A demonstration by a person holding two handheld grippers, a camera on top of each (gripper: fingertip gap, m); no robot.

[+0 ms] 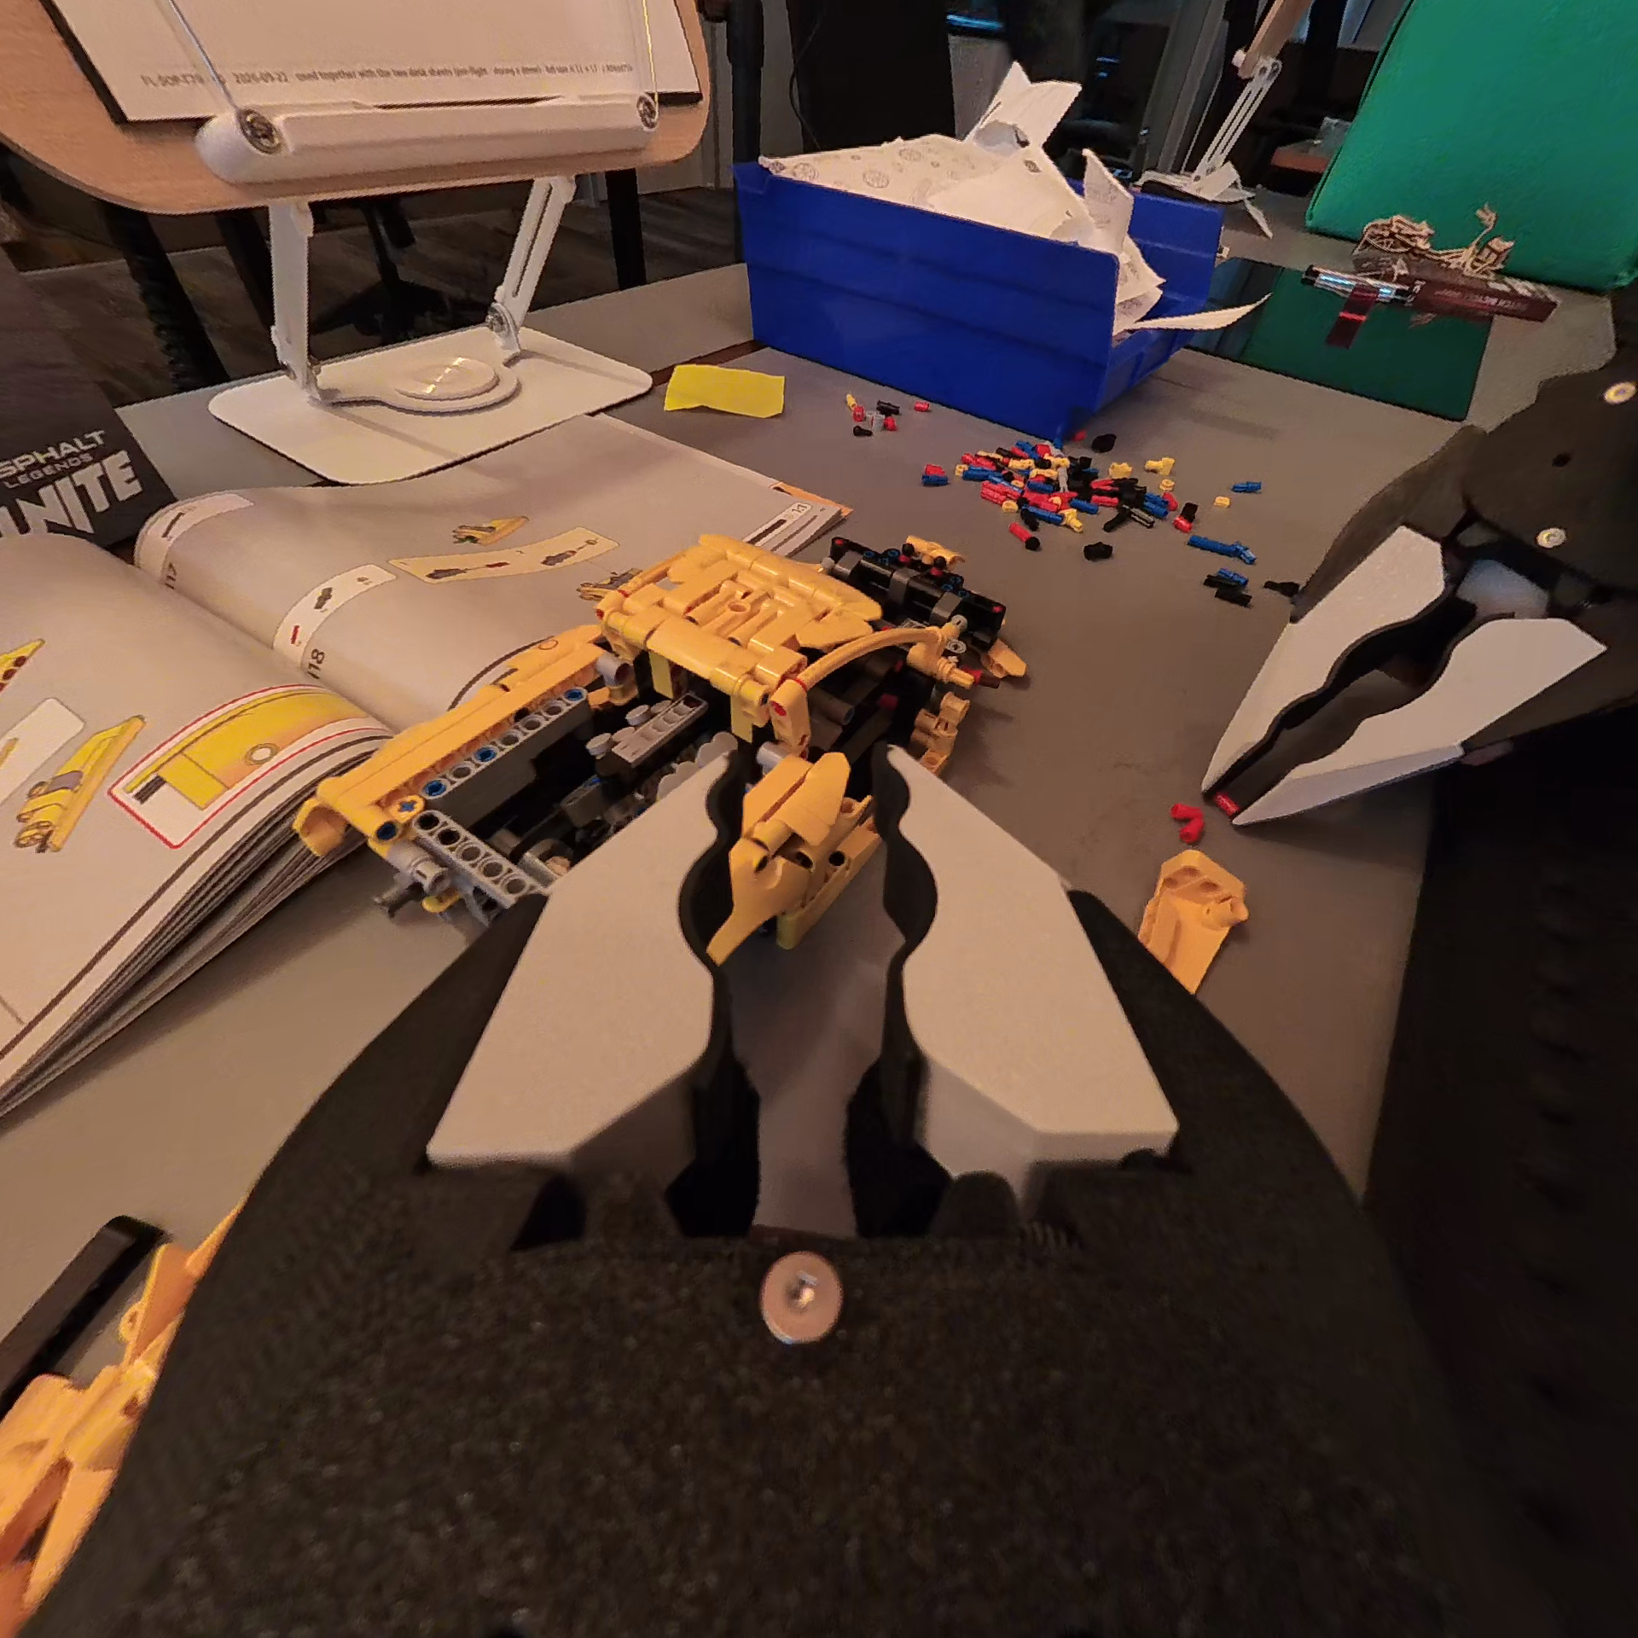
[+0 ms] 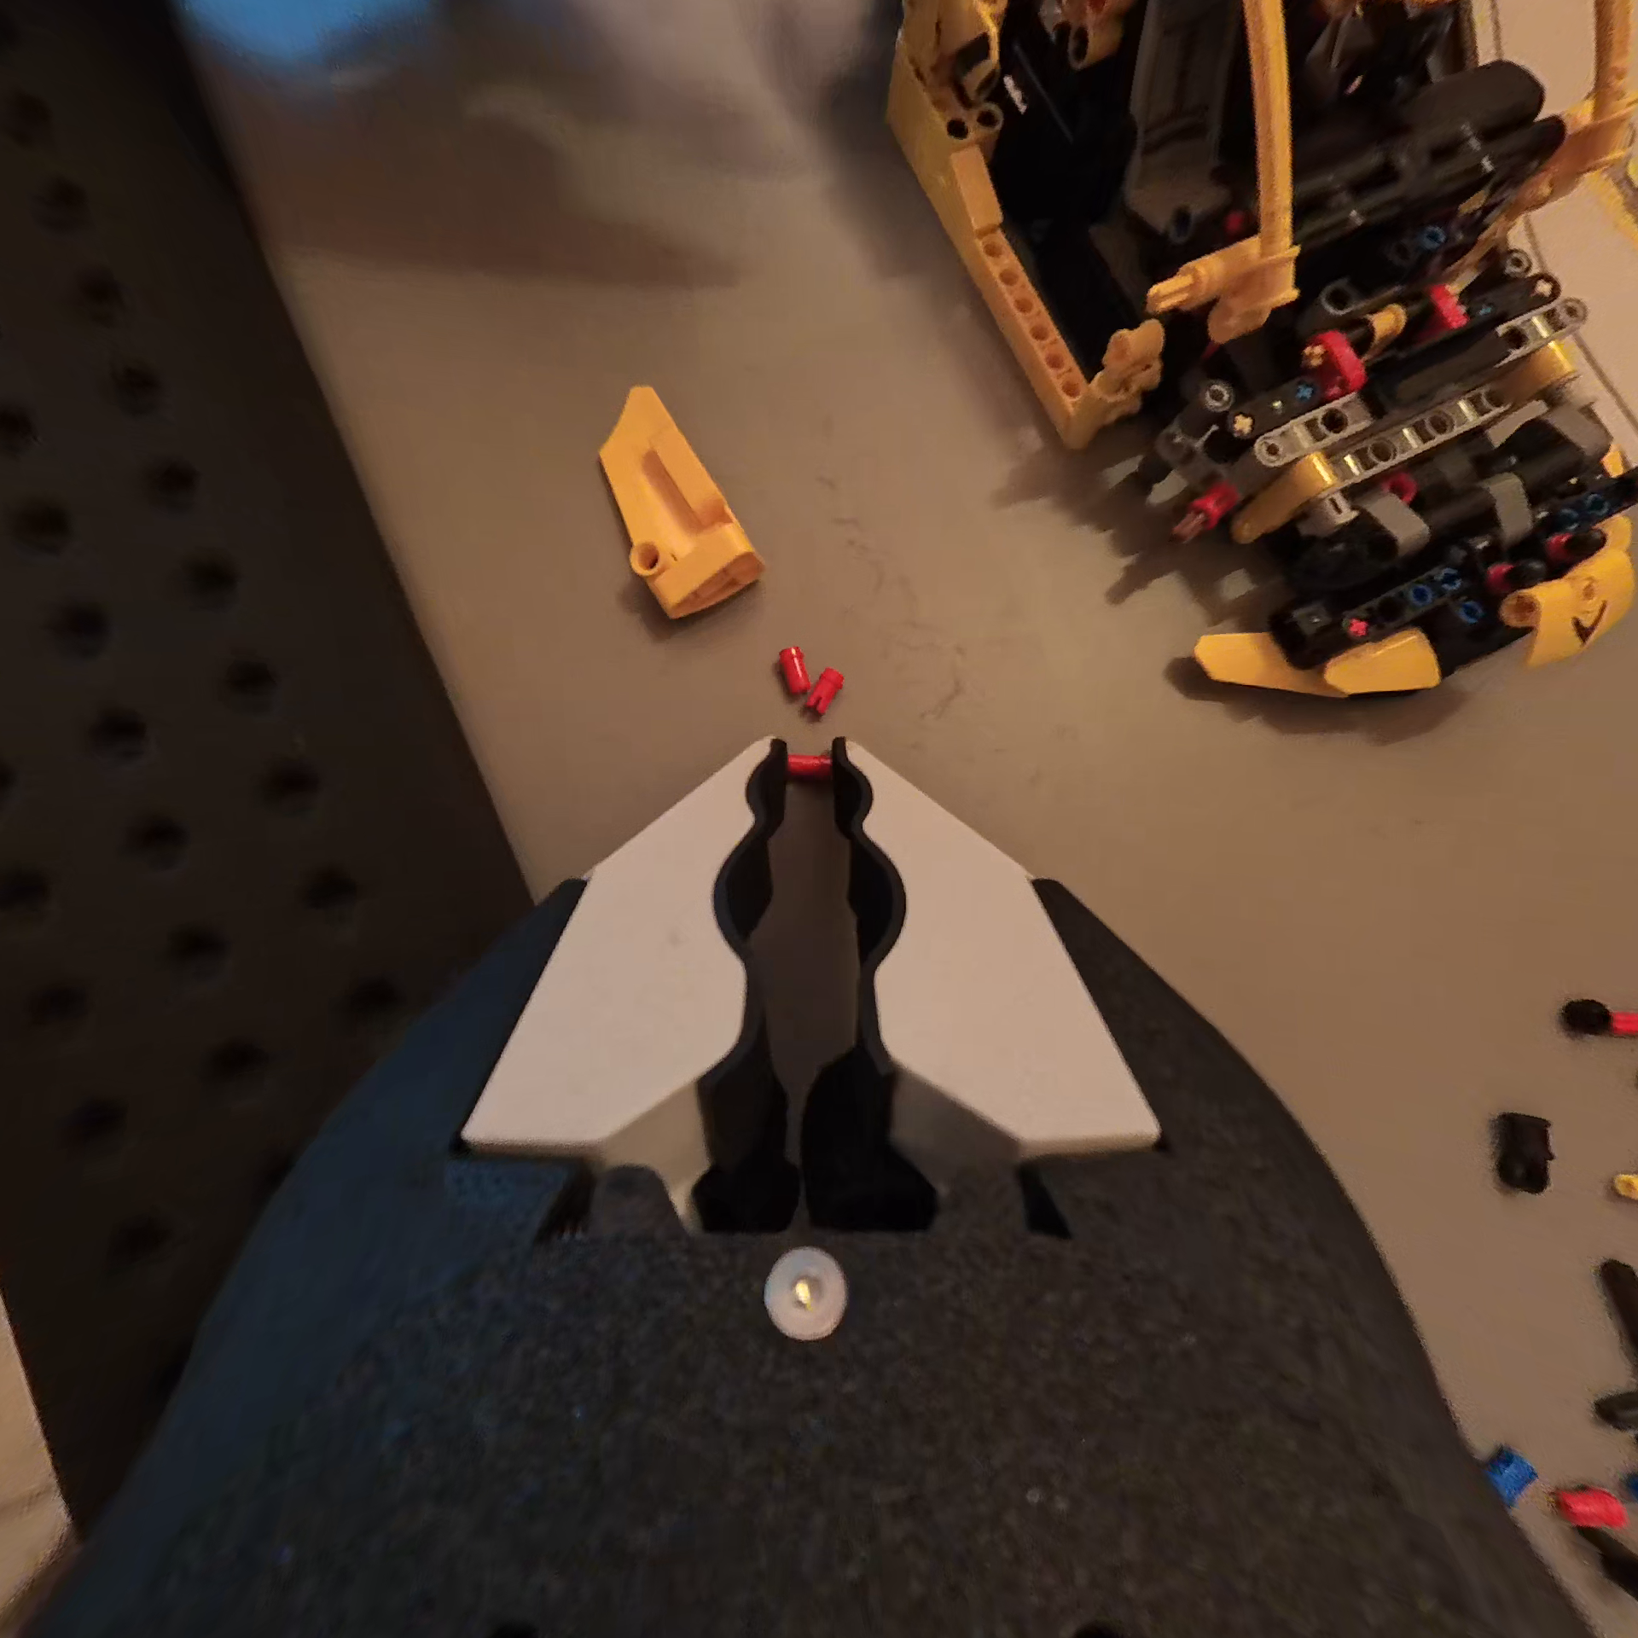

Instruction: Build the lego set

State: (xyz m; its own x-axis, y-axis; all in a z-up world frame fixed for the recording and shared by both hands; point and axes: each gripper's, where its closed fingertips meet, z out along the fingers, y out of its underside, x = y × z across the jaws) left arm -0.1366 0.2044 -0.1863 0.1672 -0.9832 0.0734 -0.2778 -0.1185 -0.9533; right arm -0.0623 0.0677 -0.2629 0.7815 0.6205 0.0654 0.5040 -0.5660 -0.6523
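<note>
The half-built yellow and black Lego car (image 1: 709,656) lies on the grey table beside the open instruction booklet; it also shows in the right wrist view (image 2: 1285,372). My left gripper (image 1: 811,758) is shut on a yellow sub-assembly (image 1: 798,851), held just in front of the car's near side. My right gripper (image 2: 808,752) is shut on a small red pin (image 2: 808,765) pinched at its tips, low over the table; it also shows in the left wrist view (image 1: 1234,808). Two loose red pins (image 2: 809,682) and a yellow panel piece (image 2: 678,510) lie just beyond it.
The instruction booklet (image 1: 222,709) lies open at the left, with a white stand (image 1: 425,390) behind it. A blue bin (image 1: 939,301) of paper bags stands at the back. Several small pins (image 1: 1081,496) are scattered before it. A dark perforated board (image 2: 177,620) borders the table. Spacing between my two grippers at the tips: around 20 cm.
</note>
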